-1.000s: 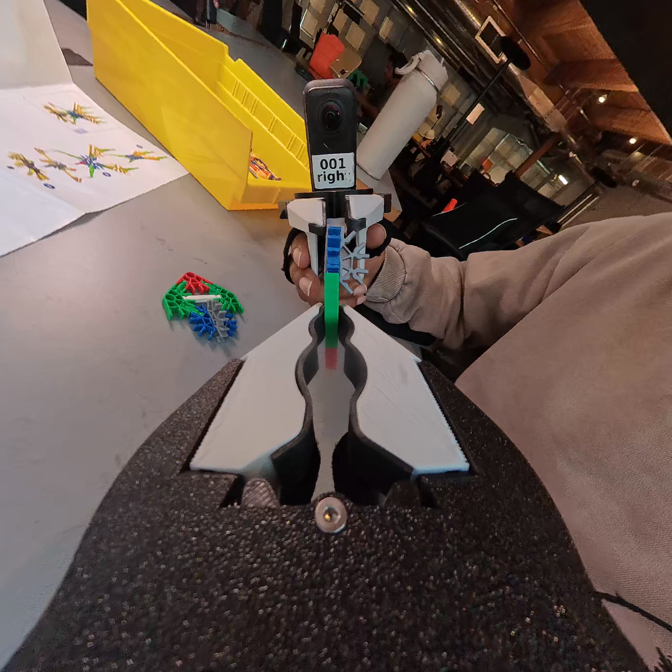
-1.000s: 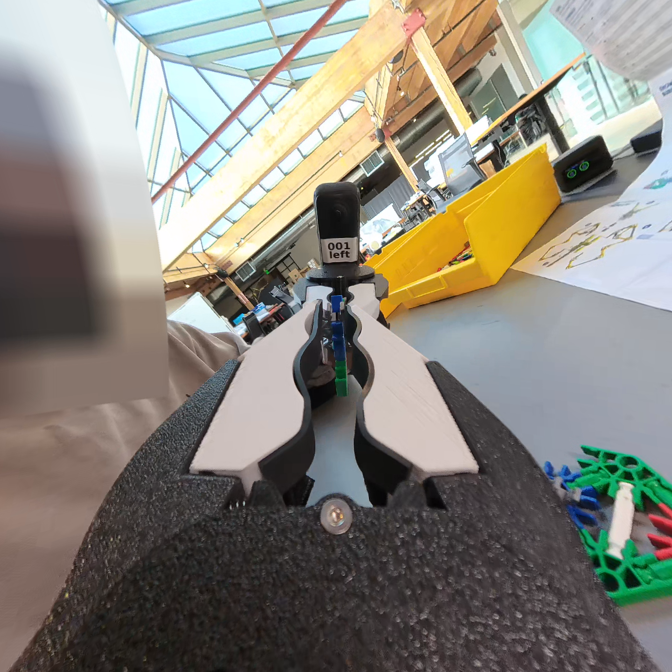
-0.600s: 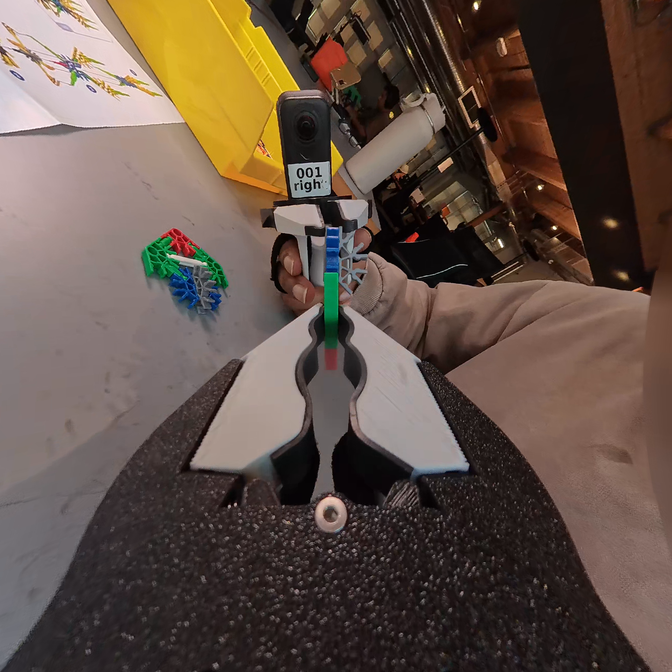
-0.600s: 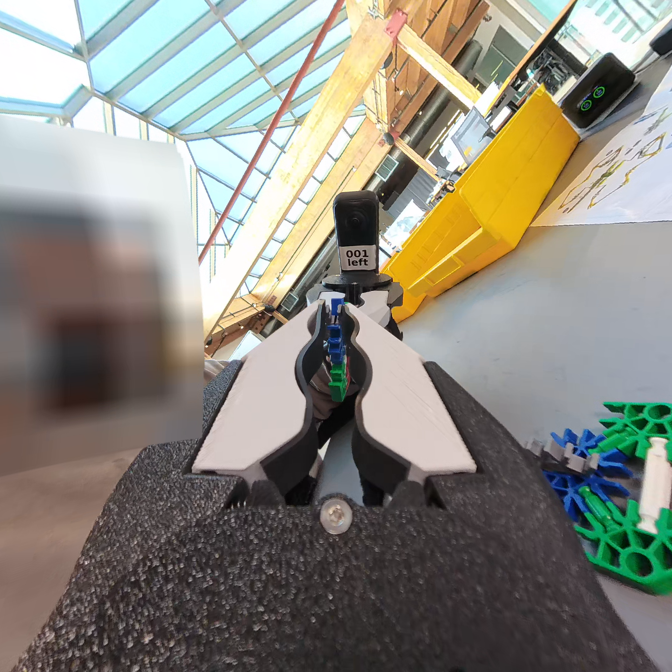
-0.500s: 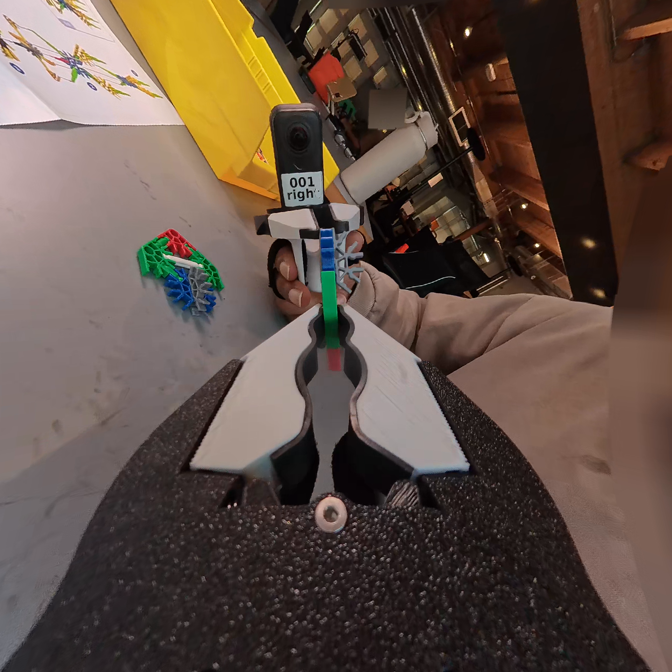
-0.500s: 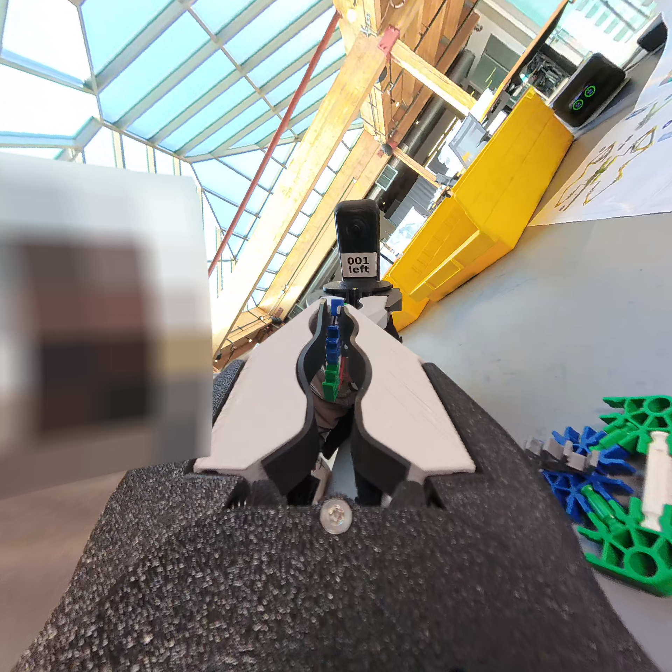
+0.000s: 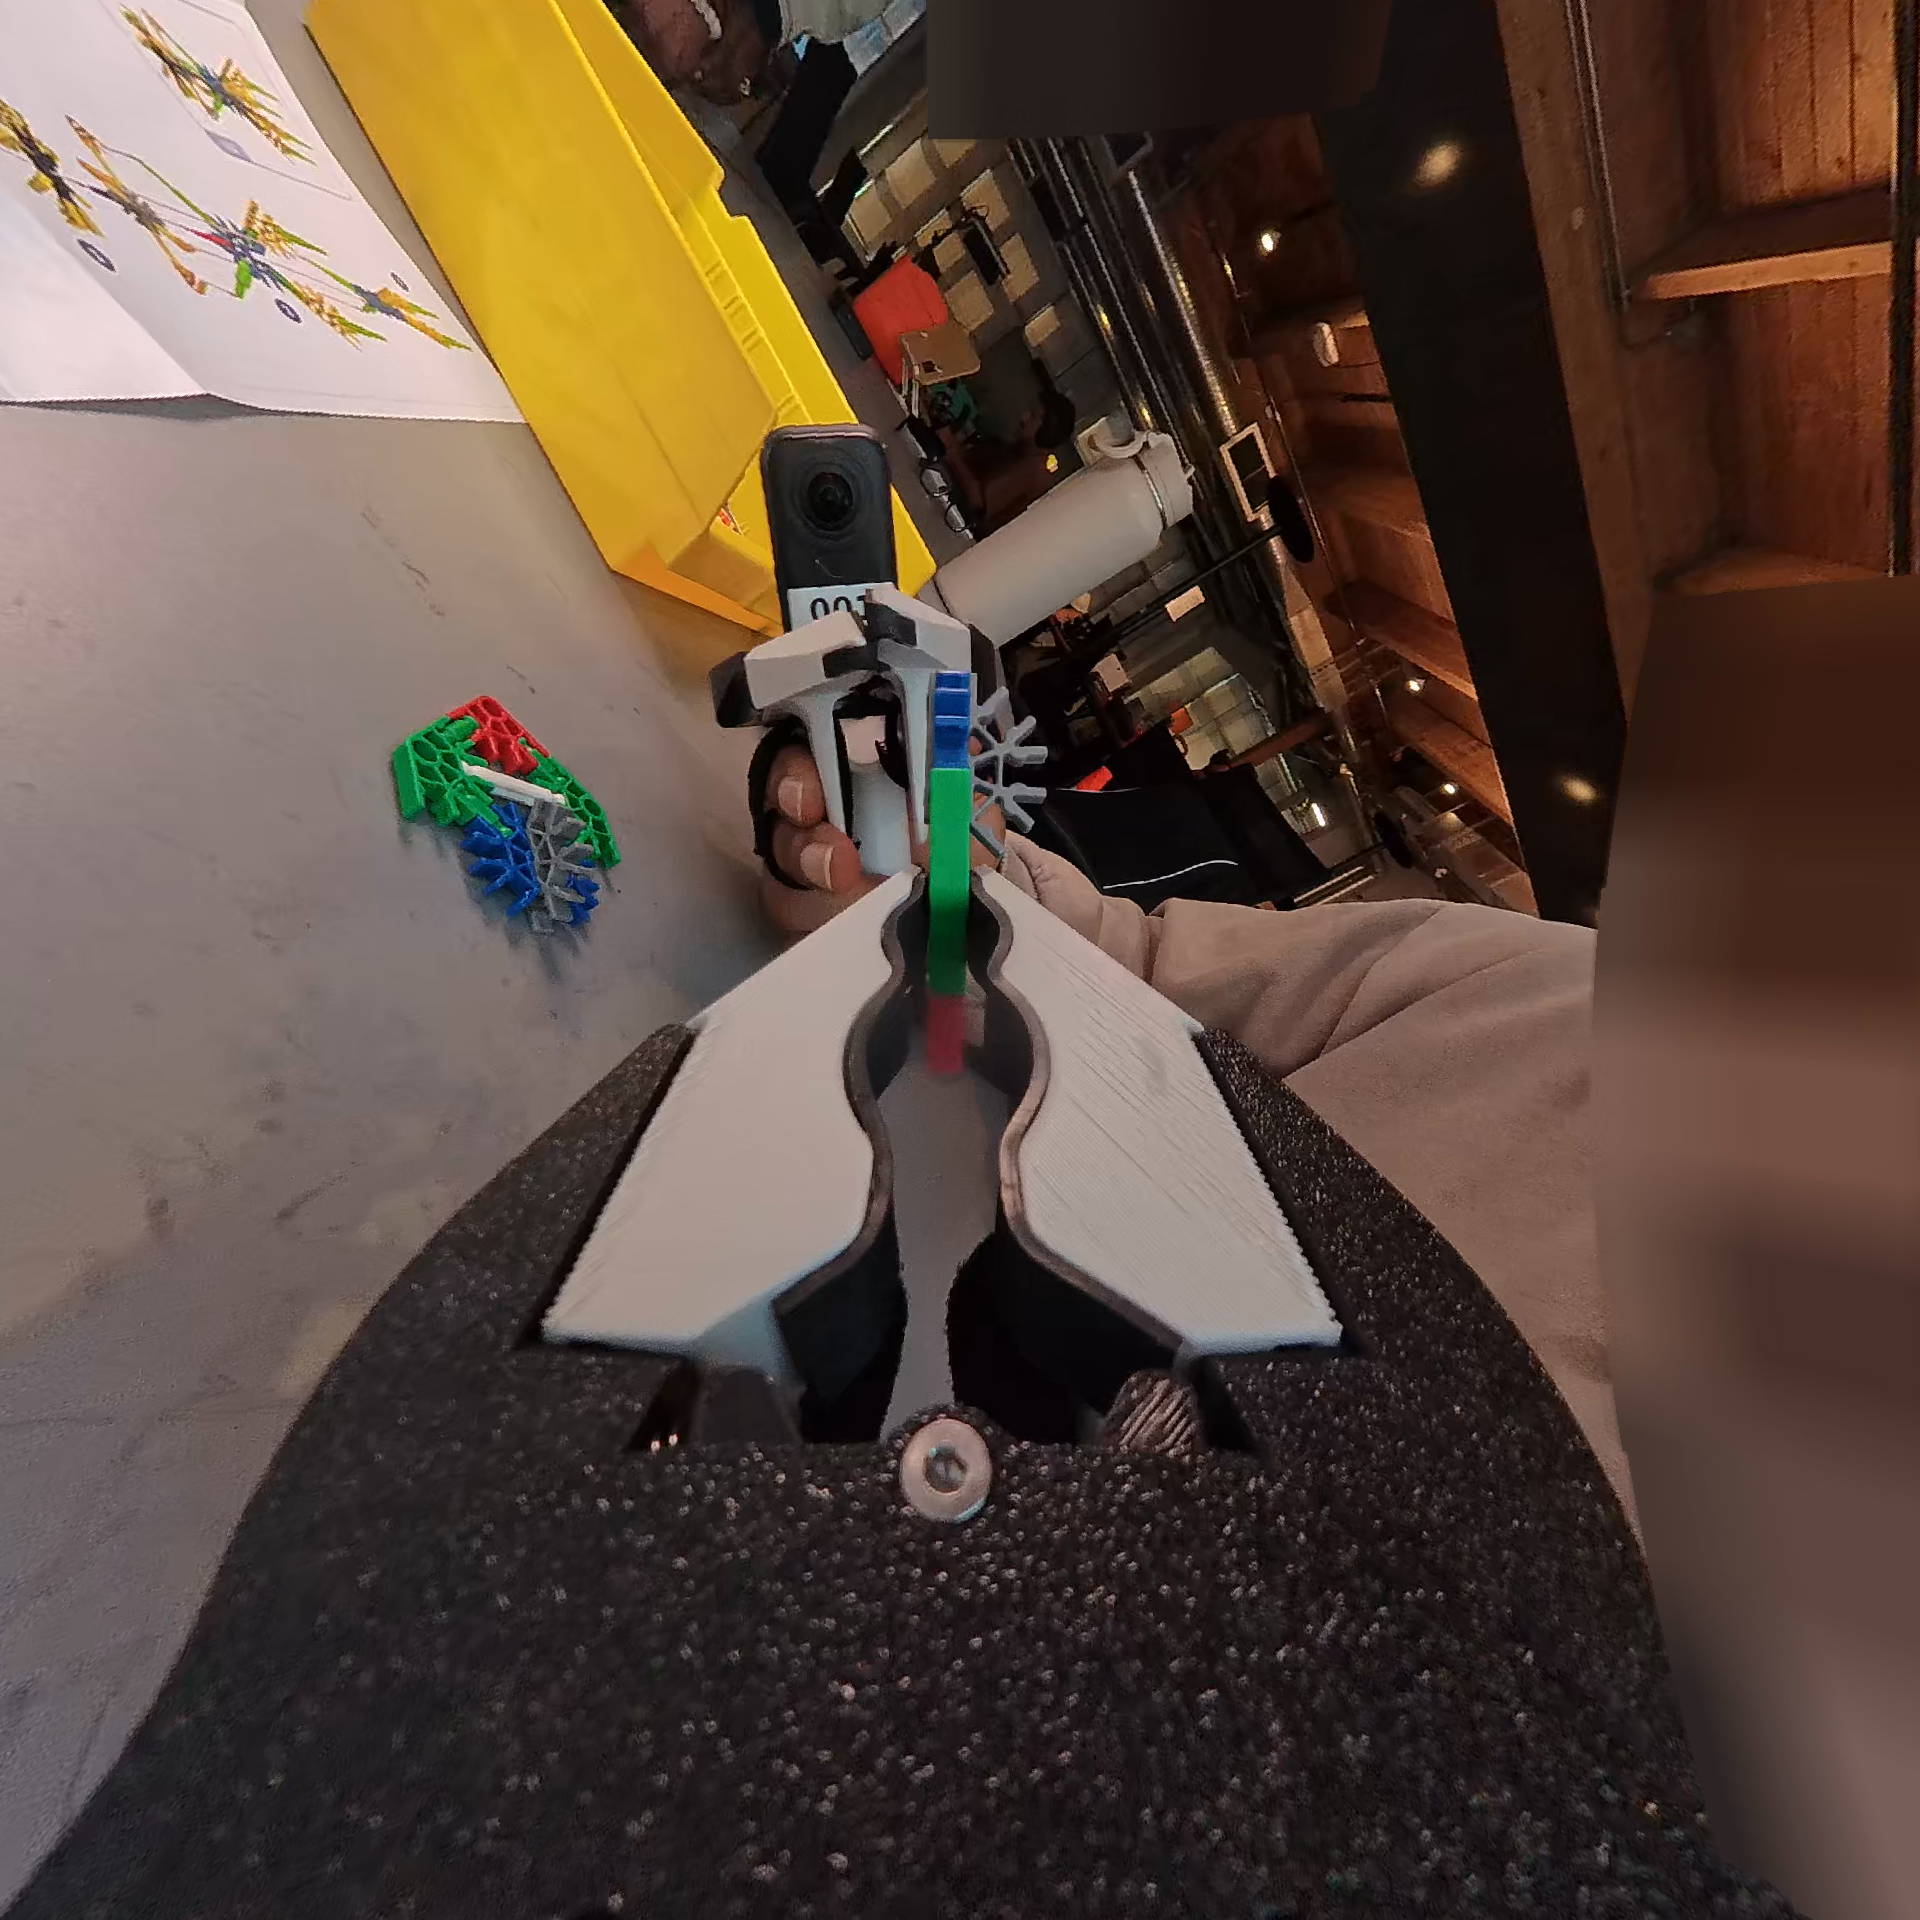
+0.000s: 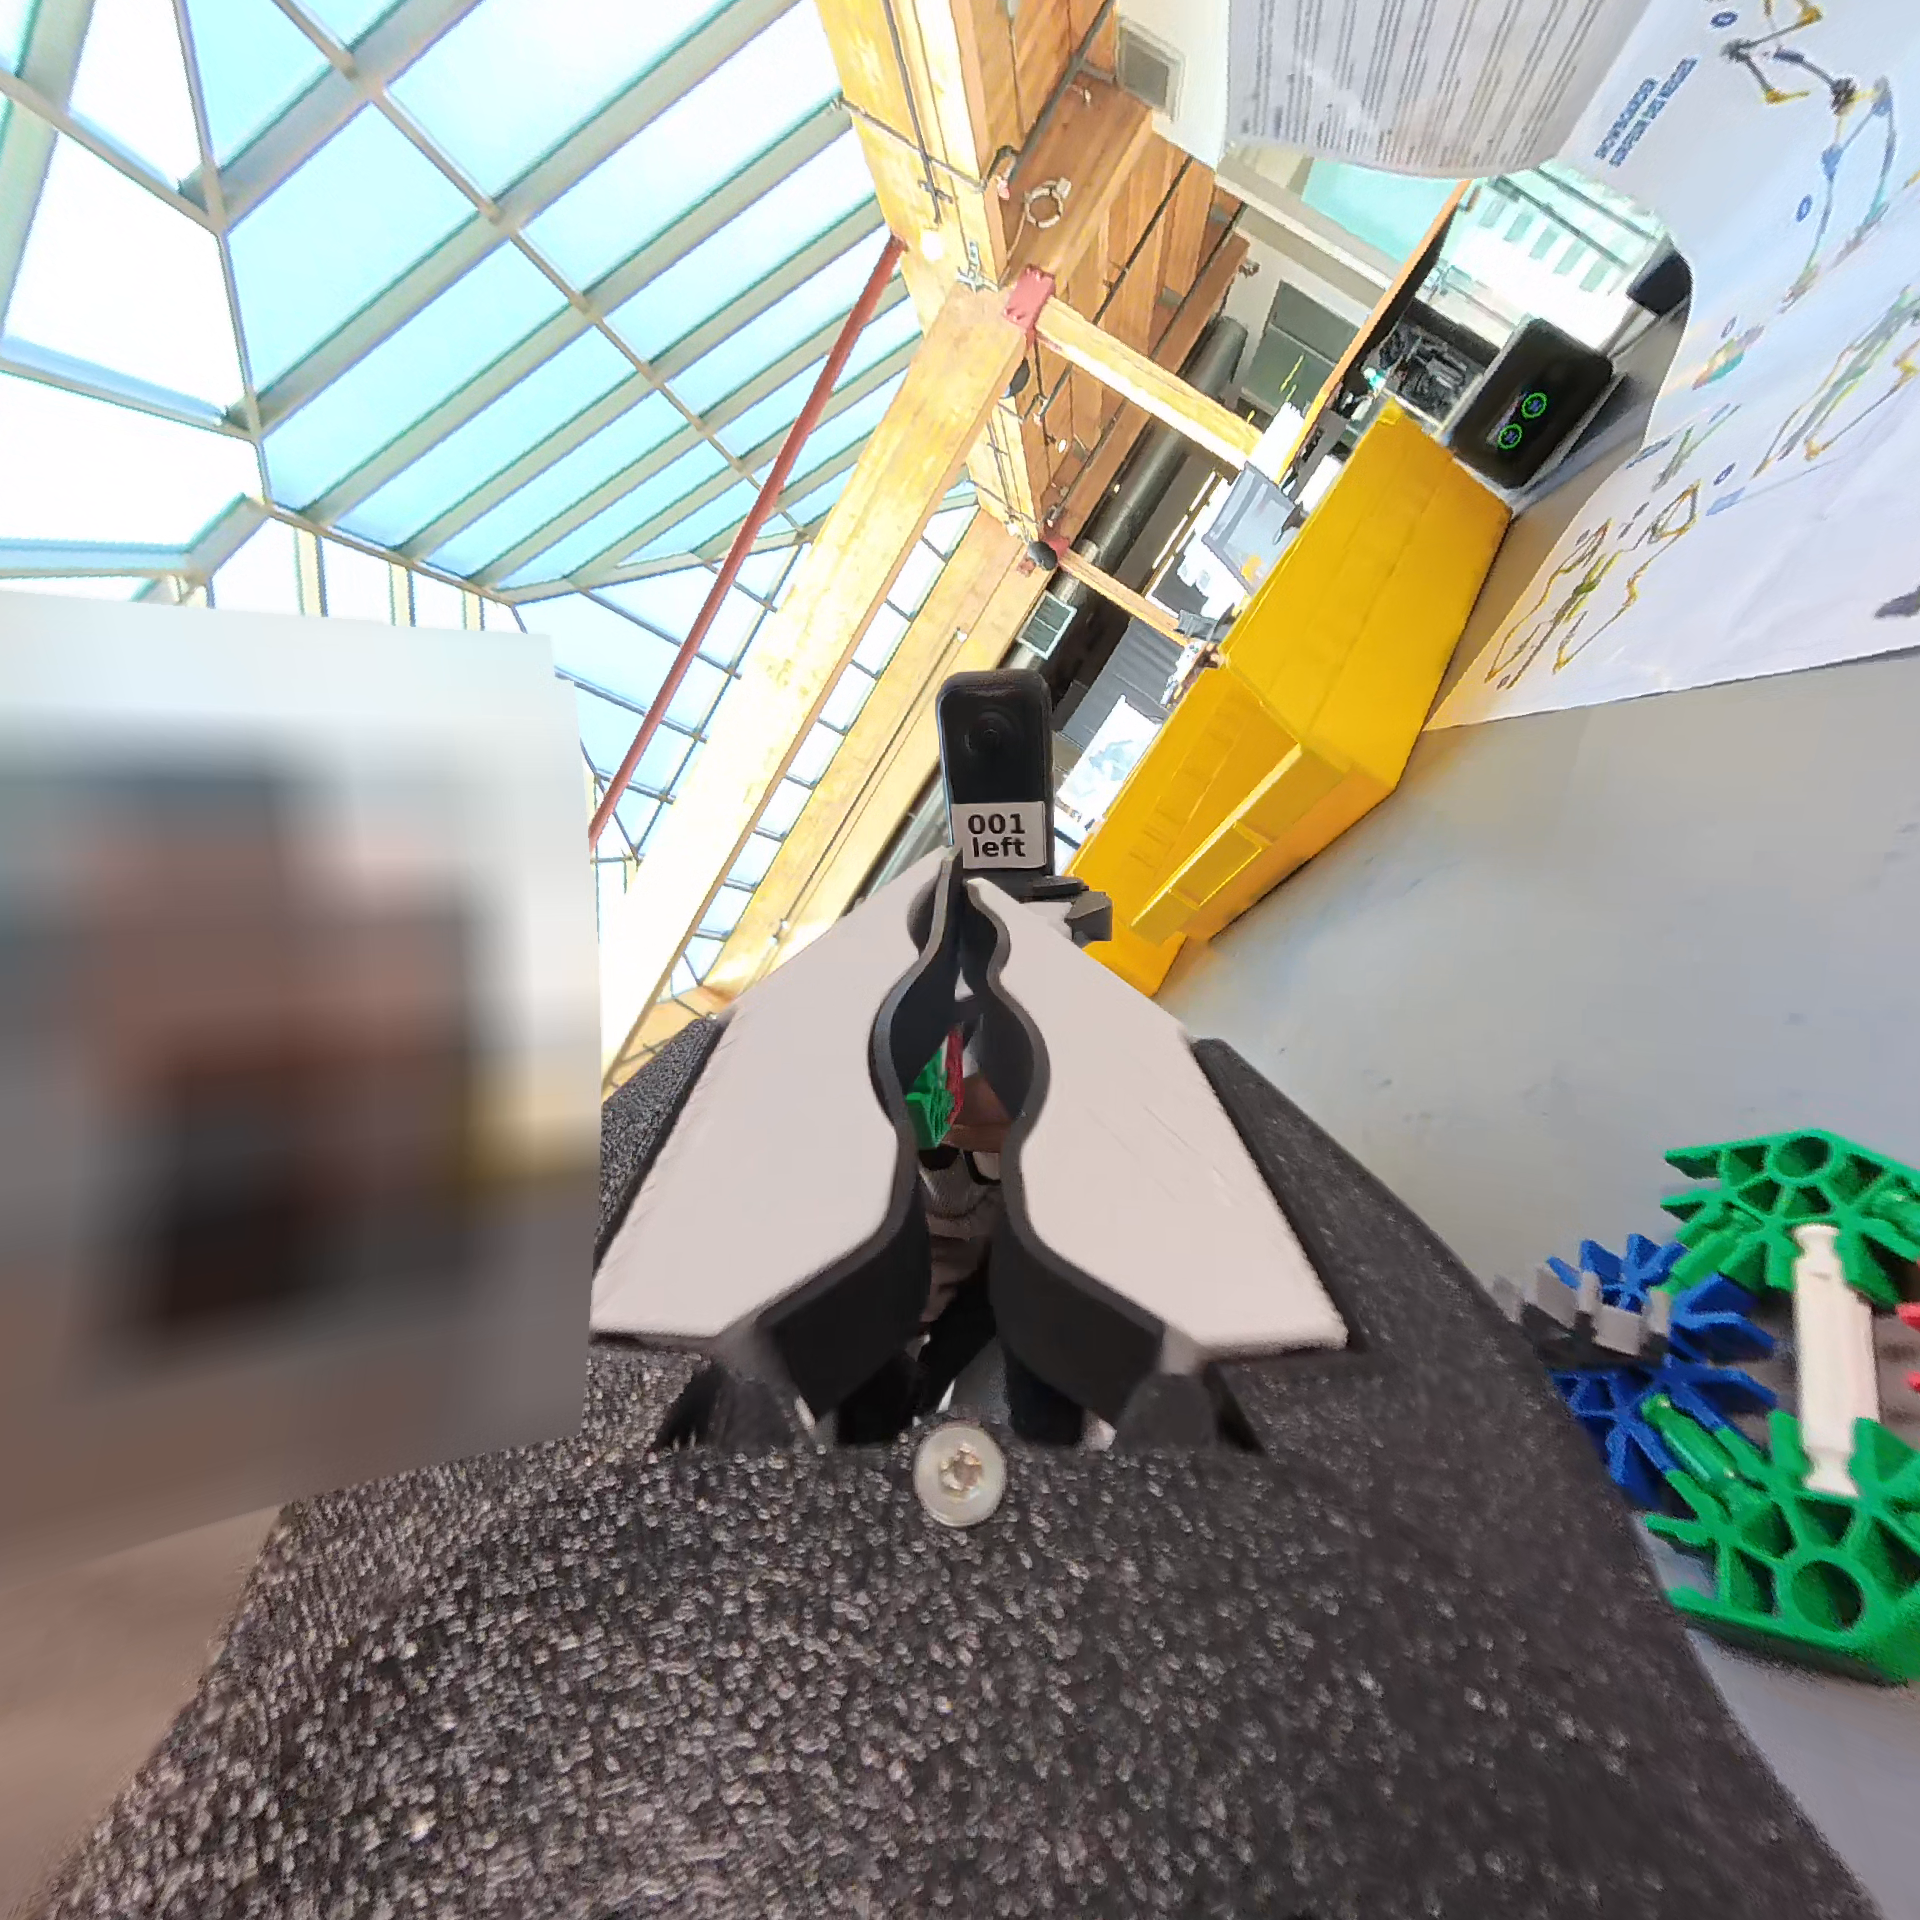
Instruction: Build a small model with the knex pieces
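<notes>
My left gripper (image 7: 948,883) is shut on a small toy assembly held in the air: a green connector (image 7: 948,831) between the tips, a red piece (image 7: 943,1029) inside the jaws, and a blue snowflake (image 7: 951,717) and a grey snowflake (image 7: 1006,774) at the far end. My right gripper (image 8: 961,883) faces it with its tips together and nothing seen between them. In the left wrist view it (image 7: 878,790) sits just left of the blue snowflake, apart from it, held by a hand. The green and red pieces (image 8: 935,1091) show behind its jaws.
A second assembly of green, blue, grey, red and white pieces (image 7: 504,805) lies on the grey table (image 7: 208,1039), also in the right wrist view (image 8: 1787,1382). Yellow bins (image 7: 582,260), an instruction sheet (image 7: 156,260), a white bottle (image 7: 1060,551) and a black device (image 8: 1538,400) stand farther off.
My right gripper held the blue snowflake end before. It has now come off it and shifted to the left, turned a little. My left gripper still holds the assembly.
</notes>
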`<action>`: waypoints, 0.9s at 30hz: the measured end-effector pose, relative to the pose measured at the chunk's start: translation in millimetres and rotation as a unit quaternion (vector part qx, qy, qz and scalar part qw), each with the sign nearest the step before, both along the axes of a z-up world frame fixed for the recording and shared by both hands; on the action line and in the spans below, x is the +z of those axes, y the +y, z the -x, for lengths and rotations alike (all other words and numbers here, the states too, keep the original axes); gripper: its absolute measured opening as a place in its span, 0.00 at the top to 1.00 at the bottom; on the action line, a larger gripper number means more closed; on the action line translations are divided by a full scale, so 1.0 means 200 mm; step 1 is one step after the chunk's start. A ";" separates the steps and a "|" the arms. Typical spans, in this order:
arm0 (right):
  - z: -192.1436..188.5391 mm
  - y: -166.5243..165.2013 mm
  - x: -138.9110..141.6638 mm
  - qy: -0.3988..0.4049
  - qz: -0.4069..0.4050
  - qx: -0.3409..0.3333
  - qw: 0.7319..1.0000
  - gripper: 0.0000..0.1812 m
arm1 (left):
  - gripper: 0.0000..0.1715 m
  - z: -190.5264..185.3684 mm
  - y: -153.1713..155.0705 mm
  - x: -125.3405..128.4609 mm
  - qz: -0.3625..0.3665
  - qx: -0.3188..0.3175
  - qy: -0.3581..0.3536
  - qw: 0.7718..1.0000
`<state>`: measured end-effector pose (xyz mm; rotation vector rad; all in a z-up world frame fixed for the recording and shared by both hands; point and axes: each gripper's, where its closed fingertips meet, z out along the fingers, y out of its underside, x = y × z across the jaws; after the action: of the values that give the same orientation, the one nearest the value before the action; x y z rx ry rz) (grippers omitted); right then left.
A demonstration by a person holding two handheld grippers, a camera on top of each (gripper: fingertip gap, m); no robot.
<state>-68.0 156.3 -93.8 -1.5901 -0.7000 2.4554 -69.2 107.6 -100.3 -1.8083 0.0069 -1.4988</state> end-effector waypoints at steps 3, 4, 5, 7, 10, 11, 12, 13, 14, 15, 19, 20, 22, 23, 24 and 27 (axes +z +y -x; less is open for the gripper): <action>-0.01 0.02 0.02 0.006 -0.004 -0.017 1.000 1.00 | 0.98 0.01 0.00 0.00 -0.001 0.004 0.004 1.000; -0.01 0.02 0.02 0.005 -0.012 -0.013 1.000 1.00 | 0.98 0.01 0.01 -0.01 -0.001 0.005 0.008 1.000; -0.01 0.01 0.02 0.003 -0.029 -0.008 1.000 1.00 | 0.98 0.01 0.01 -0.02 -0.002 0.007 0.016 1.000; -0.02 0.00 0.02 -0.002 -0.080 -0.018 0.997 1.00 | 0.98 0.02 0.01 -0.04 -0.010 0.011 0.043 0.999; -0.03 -0.05 0.04 0.007 -0.161 -0.006 0.987 0.84 | 0.98 0.03 0.03 -0.06 -0.048 0.021 0.099 0.994; -0.03 -0.07 0.04 0.013 -0.178 0.003 0.984 0.79 | 0.98 0.03 0.03 -0.07 -0.065 0.023 0.118 0.991; -0.04 -0.10 0.03 0.013 -0.198 0.012 0.980 0.77 | 0.98 0.02 0.03 -0.07 -0.082 0.021 0.135 0.987; -0.04 -0.12 0.01 0.006 -0.230 0.017 0.973 0.74 | 0.98 0.01 0.02 -0.06 -0.102 0.015 0.148 0.984; -0.04 -0.14 -0.02 0.002 -0.260 0.022 0.965 0.73 | 0.97 0.00 0.02 -0.06 -0.119 0.009 0.161 0.980; -0.04 -0.17 -0.04 -0.001 -0.282 0.029 0.959 0.73 | 0.97 -0.01 0.01 -0.06 -0.134 0.005 0.175 0.975; -0.04 -0.25 -0.06 0.011 -0.381 0.026 0.924 0.81 | 0.97 -0.04 -0.01 -0.06 -0.190 -0.009 0.207 0.959; -0.04 -0.26 -0.06 0.017 -0.406 0.020 0.914 0.83 | 0.97 -0.05 -0.02 -0.05 -0.205 -0.010 0.214 0.955; -0.05 -0.28 -0.04 0.029 -0.448 0.002 0.893 0.87 | 0.97 -0.07 -0.03 -0.04 -0.237 -0.011 0.222 0.946; -0.06 -0.29 -0.03 0.035 -0.463 -0.003 0.886 0.87 | 0.97 -0.08 -0.04 -0.03 -0.251 -0.013 0.222 0.942; -0.07 -0.30 -0.02 0.041 -0.483 -0.010 0.875 0.87 | 0.97 -0.09 -0.05 -0.02 -0.265 -0.014 0.224 0.938; -0.10 -0.32 -0.01 0.052 -0.545 -0.027 0.837 0.87 | 0.97 -0.11 -0.06 -0.02 -0.317 -0.007 0.267 0.910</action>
<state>-48.7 91.9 -96.8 -0.9426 -1.5862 1.4844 -46.6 95.7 -104.0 -1.5973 0.6975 -0.8158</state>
